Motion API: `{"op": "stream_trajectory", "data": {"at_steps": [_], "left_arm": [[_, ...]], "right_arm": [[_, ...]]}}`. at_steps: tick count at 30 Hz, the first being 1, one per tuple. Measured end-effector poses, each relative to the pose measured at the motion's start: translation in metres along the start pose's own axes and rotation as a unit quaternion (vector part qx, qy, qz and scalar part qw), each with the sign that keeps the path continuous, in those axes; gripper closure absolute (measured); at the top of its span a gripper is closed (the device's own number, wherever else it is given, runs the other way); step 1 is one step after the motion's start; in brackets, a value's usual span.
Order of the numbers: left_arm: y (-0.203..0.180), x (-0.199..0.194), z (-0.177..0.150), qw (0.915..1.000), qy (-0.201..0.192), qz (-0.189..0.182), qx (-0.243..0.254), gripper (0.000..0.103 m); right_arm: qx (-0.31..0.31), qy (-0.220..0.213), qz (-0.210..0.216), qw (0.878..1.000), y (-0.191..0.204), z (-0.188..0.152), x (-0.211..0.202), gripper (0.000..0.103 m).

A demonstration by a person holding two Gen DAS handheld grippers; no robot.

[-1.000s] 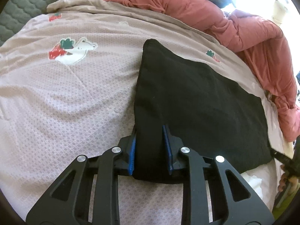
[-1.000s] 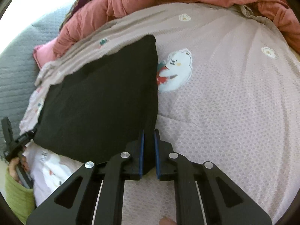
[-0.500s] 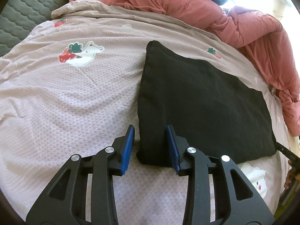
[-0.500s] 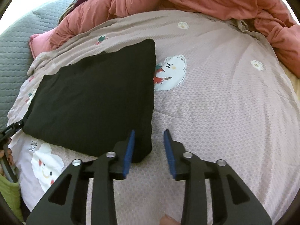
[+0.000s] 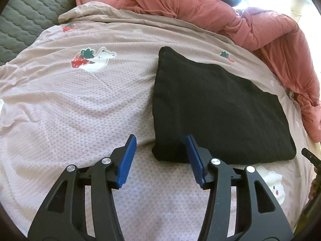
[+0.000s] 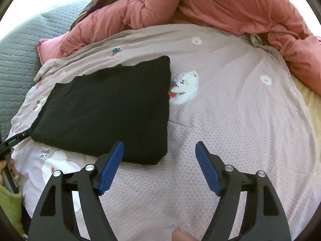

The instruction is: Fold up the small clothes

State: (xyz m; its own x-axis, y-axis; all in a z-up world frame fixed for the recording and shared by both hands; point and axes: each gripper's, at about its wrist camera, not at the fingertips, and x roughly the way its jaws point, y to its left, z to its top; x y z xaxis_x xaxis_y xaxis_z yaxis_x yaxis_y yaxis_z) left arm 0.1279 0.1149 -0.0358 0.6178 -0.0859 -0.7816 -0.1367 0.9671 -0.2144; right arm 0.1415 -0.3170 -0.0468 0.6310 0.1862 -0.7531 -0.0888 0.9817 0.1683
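Note:
A black garment lies folded into a flat rectangle on the pink printed bedsheet. It also shows in the right wrist view. My left gripper is open and empty, just in front of the garment's near left corner. My right gripper is open and empty, just in front of the garment's near right corner. Neither gripper holds the cloth.
A bunched salmon-pink duvet runs along the far side of the bed, seen too in the right wrist view. A grey quilted cover lies at the far left. The other gripper's tip shows at the left edge.
Both grippers have opened, let go of the black garment's near corners and pulled back a little toward me. The garment now lies flat on the sheet.

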Motion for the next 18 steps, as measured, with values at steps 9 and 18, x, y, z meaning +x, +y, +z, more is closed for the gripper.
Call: {"op": "stream_trajectory", "data": {"at_steps": [9, 18], "left_arm": [[0.003, -0.017, 0.003, 0.9998, -0.02, -0.001, -0.003, 0.038], [0.01, -0.031, 0.003, 0.9994, -0.033, 0.0, -0.009, 0.032]], "right_arm": [[-0.056, -0.029, 0.024, 0.998, 0.048, 0.008, -0.023, 0.014], [-0.097, -0.027, 0.051, 0.994, 0.09, 0.01, -0.025, 0.012]]}}
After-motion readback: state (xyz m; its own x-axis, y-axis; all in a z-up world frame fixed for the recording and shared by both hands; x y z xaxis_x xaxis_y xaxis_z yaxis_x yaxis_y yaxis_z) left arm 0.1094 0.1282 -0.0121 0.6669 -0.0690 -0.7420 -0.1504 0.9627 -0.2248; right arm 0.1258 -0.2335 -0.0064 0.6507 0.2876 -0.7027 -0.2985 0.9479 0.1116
